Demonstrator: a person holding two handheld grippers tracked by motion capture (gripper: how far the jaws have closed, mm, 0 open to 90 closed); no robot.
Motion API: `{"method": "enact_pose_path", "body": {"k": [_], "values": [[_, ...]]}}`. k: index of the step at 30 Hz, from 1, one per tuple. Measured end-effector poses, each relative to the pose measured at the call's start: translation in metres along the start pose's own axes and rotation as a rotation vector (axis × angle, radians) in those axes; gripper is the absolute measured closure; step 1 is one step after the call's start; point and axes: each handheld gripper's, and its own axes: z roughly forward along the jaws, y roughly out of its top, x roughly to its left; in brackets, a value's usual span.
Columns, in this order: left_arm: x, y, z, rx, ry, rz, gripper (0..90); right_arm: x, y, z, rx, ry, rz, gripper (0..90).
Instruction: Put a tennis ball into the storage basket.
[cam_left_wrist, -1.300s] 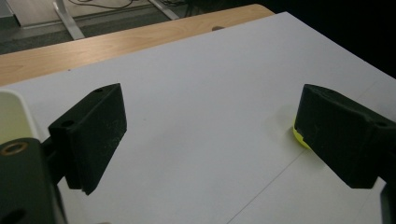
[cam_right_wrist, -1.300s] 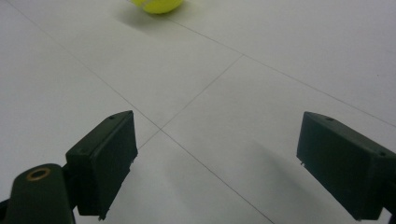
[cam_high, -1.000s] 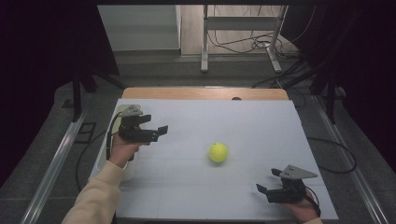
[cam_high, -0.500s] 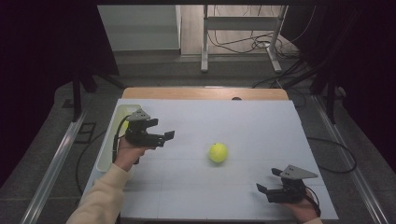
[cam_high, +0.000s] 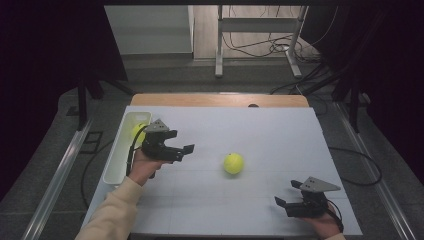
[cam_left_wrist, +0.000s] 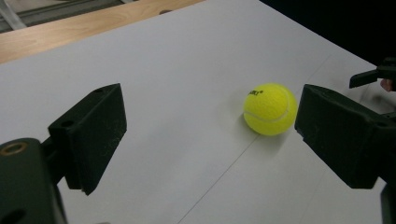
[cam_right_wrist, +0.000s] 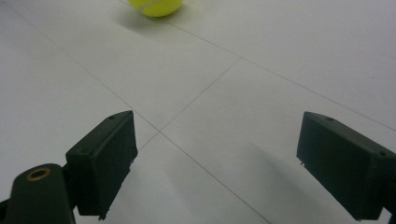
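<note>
High view: above the near edge, looking forward and down over the whole table (cam_high: 260, 125). Left gripper view: low, close, facing the tennis ball (cam_left_wrist: 270, 109) from its left. Right gripper view: low, near, ball (cam_right_wrist: 155, 6) at top edge. All share the ball.

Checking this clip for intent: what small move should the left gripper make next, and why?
Probably ease the left gripper on toward the tennis ball until it sits between the jaws. They stand open and empty, the ball lies loose on the white table just ahead, apart from them, and the right gripper rests farther off.
</note>
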Motion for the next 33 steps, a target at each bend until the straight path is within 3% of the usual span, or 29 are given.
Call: {"method": "enact_pose_path", "body": {"k": [33], "values": [[-0.030,-0.004,0.045,0.066,-0.100,0.048,9.4,0.000,0.000,0.000,0.002,0.001,0.000,12.8]]}}
